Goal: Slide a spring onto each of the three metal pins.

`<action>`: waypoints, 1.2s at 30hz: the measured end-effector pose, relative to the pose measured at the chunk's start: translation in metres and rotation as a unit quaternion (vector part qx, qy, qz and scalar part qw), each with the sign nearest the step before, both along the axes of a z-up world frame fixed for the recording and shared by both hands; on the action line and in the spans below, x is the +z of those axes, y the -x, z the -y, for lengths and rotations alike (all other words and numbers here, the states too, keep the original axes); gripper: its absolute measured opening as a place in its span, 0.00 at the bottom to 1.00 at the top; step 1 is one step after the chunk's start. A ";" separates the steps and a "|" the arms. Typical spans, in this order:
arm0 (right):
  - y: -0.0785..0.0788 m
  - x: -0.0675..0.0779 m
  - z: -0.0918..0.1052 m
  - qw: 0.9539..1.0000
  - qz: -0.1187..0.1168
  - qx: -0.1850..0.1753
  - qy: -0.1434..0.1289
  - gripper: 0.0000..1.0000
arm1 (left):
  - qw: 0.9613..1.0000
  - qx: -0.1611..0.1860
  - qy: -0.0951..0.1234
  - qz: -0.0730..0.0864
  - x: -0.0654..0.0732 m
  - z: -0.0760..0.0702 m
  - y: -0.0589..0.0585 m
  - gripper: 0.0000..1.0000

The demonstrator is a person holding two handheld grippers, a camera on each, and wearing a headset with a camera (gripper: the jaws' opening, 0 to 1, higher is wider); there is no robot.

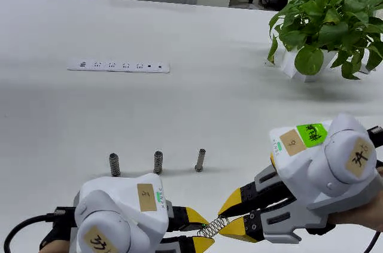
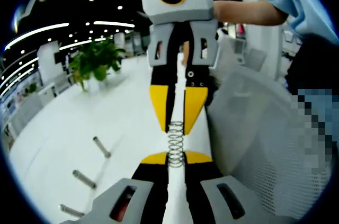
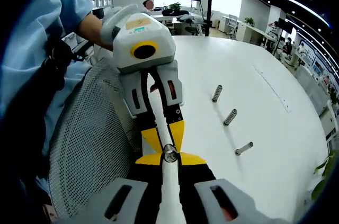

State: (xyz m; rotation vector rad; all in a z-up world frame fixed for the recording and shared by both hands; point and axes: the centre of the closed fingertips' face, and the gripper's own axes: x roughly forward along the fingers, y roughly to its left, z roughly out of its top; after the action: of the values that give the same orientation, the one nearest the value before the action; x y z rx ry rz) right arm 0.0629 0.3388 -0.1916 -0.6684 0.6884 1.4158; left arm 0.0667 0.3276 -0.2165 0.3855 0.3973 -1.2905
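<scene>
Now pinches one spring at both ends, in left tongs and right tongs; risks stretching it or flicking it away if pulled apart.

left gripper, right gripper nose to nose — both jaws tight on spring

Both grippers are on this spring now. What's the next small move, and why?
Probably open the left gripper and let the right gripper hold the spring alone: both pinch its ends, and the one bare pin stands on the right gripper's side; the other two pins already carry springs.
</scene>
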 end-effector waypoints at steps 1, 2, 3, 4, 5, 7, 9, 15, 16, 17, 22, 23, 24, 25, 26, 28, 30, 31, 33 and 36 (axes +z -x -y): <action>0.000 0.000 0.000 1.000 0.002 0.002 0.001 0.12 | 1.000 0.000 0.000 0.000 0.000 0.000 0.000 0.09; 0.000 -0.001 -0.001 1.000 0.005 0.005 0.005 0.12 | 1.000 -0.001 0.000 -0.001 -0.001 0.000 0.001 0.09; 0.000 -0.001 -0.001 1.000 0.007 0.008 0.008 0.12 | 1.000 -0.001 -0.001 -0.002 -0.001 0.001 0.001 0.09; 0.001 -0.001 -0.002 1.000 0.008 0.010 0.010 0.12 | 1.000 -0.001 -0.002 -0.003 -0.002 0.001 0.001 0.09; 0.001 -0.001 -0.002 1.000 0.009 0.012 0.013 0.12 | 1.000 -0.001 -0.003 -0.003 -0.002 0.001 0.001 0.09; 0.001 -0.003 -0.002 1.000 0.014 0.018 0.020 0.12 | 1.000 -0.002 -0.007 -0.003 -0.004 0.001 0.001 0.09; 0.001 -0.004 -0.002 0.999 0.015 0.021 0.024 0.12 | 1.000 -0.002 -0.008 -0.002 -0.004 0.000 0.001 0.09; 0.003 -0.004 0.000 0.999 0.015 0.036 0.030 0.15 | 1.000 -0.007 -0.004 0.001 -0.002 -0.001 0.004 0.09; 0.002 -0.005 0.000 0.999 0.016 0.036 0.032 0.18 | 1.000 -0.008 -0.003 0.002 -0.002 0.000 0.004 0.09; 0.002 -0.006 0.000 0.999 0.015 0.036 0.035 0.19 | 1.000 -0.008 -0.004 0.002 -0.002 0.000 0.004 0.09; 0.004 -0.011 -0.003 0.998 0.008 0.050 0.048 0.19 | 1.000 -0.012 -0.005 0.004 -0.002 0.002 0.005 0.09; 0.004 -0.012 -0.003 0.997 0.008 0.053 0.050 0.19 | 1.000 -0.012 -0.005 0.004 -0.002 0.002 0.005 0.09; 0.005 -0.013 -0.004 0.997 0.008 0.056 0.053 0.18 | 1.000 -0.013 -0.006 0.005 -0.002 0.002 0.005 0.09; 0.005 -0.013 -0.004 0.997 0.007 0.058 0.054 0.18 | 1.000 -0.014 -0.006 0.005 -0.003 0.003 0.005 0.09; 0.006 -0.014 -0.005 0.997 0.006 0.060 0.056 0.17 | 1.000 -0.015 -0.007 0.006 -0.003 0.003 0.005 0.09; 0.006 -0.015 -0.007 0.996 0.006 0.064 0.059 0.16 | 1.000 -0.015 -0.005 0.005 -0.002 0.005 0.004 0.09; 0.006 -0.017 -0.006 0.995 0.008 0.071 0.065 0.15 | 1.000 -0.015 -0.005 0.005 -0.002 0.005 0.005 0.09; 0.006 -0.017 -0.007 0.995 0.008 0.071 0.066 0.14 | 1.000 -0.016 -0.004 0.007 -0.002 0.006 0.005 0.09; 0.006 -0.018 -0.006 0.995 0.006 0.073 0.069 0.14 | 1.000 -0.016 -0.006 0.007 -0.003 0.006 0.005 0.09; 0.006 -0.018 -0.006 0.995 0.006 0.075 0.070 0.14 | 1.000 -0.015 -0.004 0.007 -0.002 0.006 0.004 0.09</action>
State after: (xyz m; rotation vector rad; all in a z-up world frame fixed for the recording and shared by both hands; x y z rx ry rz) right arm 0.0569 0.3443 -0.2092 -0.8516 0.7457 1.5087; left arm 0.0626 0.3220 -0.2184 0.4080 0.3857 -1.3147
